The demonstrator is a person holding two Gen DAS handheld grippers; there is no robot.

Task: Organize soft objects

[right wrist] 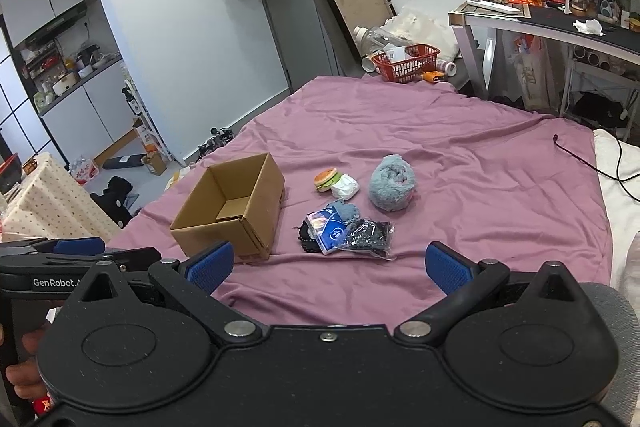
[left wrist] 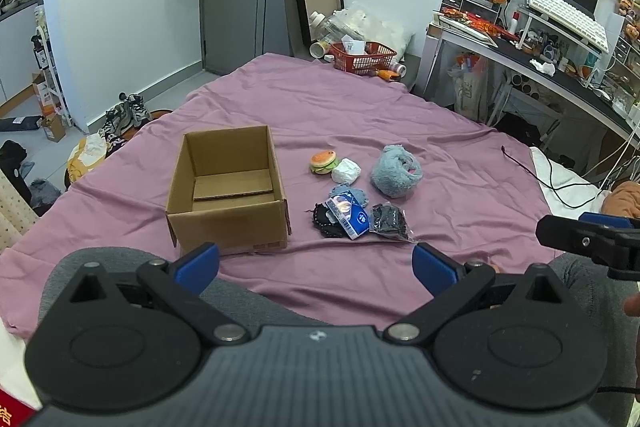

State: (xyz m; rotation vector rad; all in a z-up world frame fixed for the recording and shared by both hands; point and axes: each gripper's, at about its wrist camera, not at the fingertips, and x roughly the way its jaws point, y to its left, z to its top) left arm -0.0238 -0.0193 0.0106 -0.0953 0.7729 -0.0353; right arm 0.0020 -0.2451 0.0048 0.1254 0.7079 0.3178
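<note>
nothing packed yet. box [left wrist: 228, 187] empty on the bed [left wrist: 360, 115]; soft items [left wrist: 356, 195] all piled just right of it. my left hand-held gripper [left wrist: 316, 263] and right hand-held gripper [right wrist: 328, 265] both spread, holding nothing.

Open empty cardboard box [left wrist: 228, 189] upright on purple sheet, burger toy [left wrist: 323, 161], fluffy blue bundle [left wrist: 396, 171], tissue packet [left wrist: 349, 217] beside it

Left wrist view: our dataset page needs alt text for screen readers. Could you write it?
An open hand-held gripper hovers over a purple bedsheet facing an empty cardboard box and, to its right, a burger toy, a fluffy blue bundle and small packets.
</note>
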